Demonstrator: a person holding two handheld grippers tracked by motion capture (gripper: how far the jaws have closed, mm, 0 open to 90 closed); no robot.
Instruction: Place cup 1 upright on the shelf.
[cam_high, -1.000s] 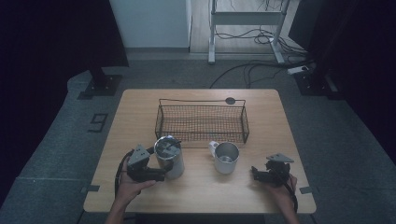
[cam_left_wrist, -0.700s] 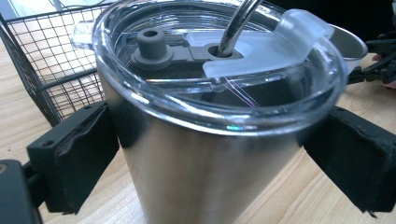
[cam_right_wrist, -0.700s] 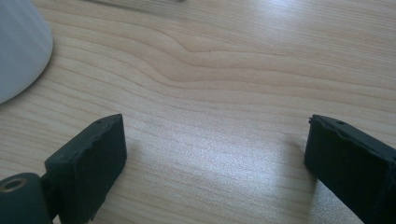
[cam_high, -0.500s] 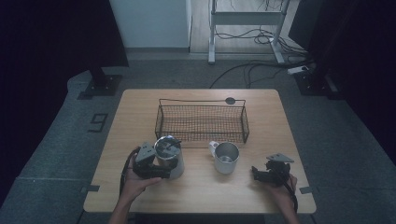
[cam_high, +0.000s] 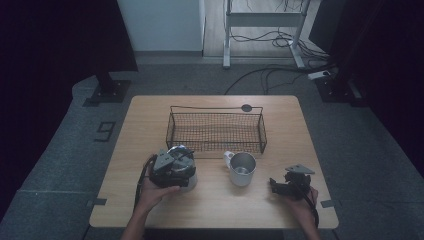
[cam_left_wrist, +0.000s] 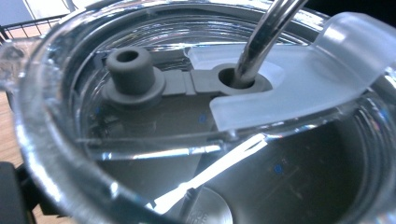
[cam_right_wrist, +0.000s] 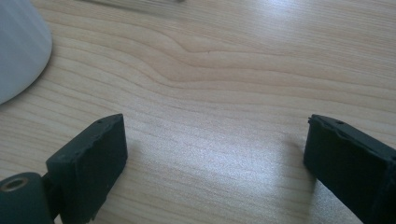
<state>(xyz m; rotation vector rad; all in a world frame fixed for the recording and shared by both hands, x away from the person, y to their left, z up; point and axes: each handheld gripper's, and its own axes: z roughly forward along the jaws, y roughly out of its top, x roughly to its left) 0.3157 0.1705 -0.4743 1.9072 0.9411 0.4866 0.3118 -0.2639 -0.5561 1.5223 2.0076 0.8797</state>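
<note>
A steel tumbler with a clear lid and a metal straw stands at the table's front left. My left gripper lies over its top, with the lid very close to the camera. One black jaw shows outside the rim at the lower left. Its jaws have just been opening with the tumbler's top between them, and no pad visibly presses on it. A white mug stands in the middle. My right gripper rests open to its right, above bare wood, with the mug's side at the upper left.
A black wire basket stands behind the tumbler and mug, across the table's middle. A small dark disc lies at its far rim. Bare wood runs along the table's front edge between my hands. Cables lie on the floor beyond.
My left gripper has moved right, from beside the tumbler to over its top, now covering most of it. The right gripper and the mug have stayed put.
</note>
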